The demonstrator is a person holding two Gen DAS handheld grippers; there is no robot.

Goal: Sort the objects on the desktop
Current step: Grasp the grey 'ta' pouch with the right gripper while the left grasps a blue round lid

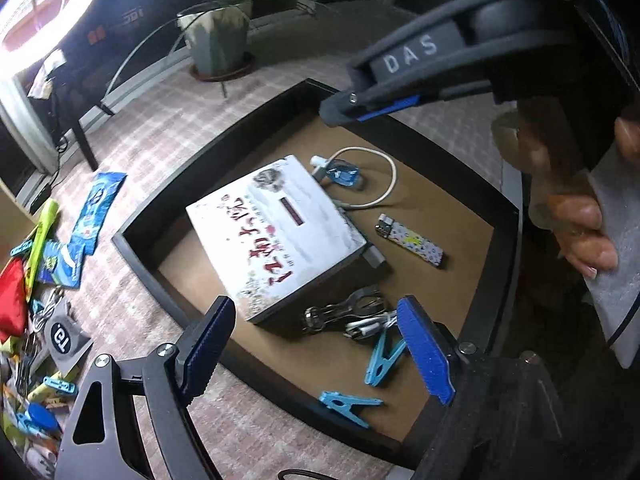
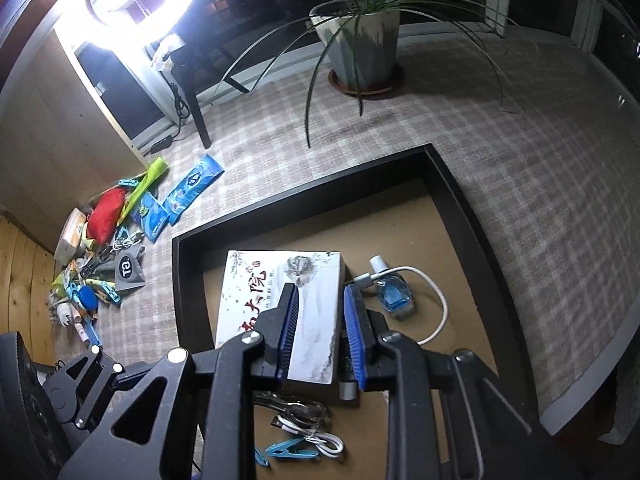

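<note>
Patterned lighter [image 1: 412, 247] in tray [image 1: 400, 128]: left wrist view only.

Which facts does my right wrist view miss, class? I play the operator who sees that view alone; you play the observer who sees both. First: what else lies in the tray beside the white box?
Observer: A patterned lighter lies flat on the floor of the tray, apart from the white box. It does not show in your view.
Operator: Is the left gripper holding anything?
Observer: No. The left gripper is open with nothing between its pads, and it hangs over the tray's near side.
Operator: What is behind my own gripper?
Observer: A hand is wrapped around the body behind the right gripper.
</note>
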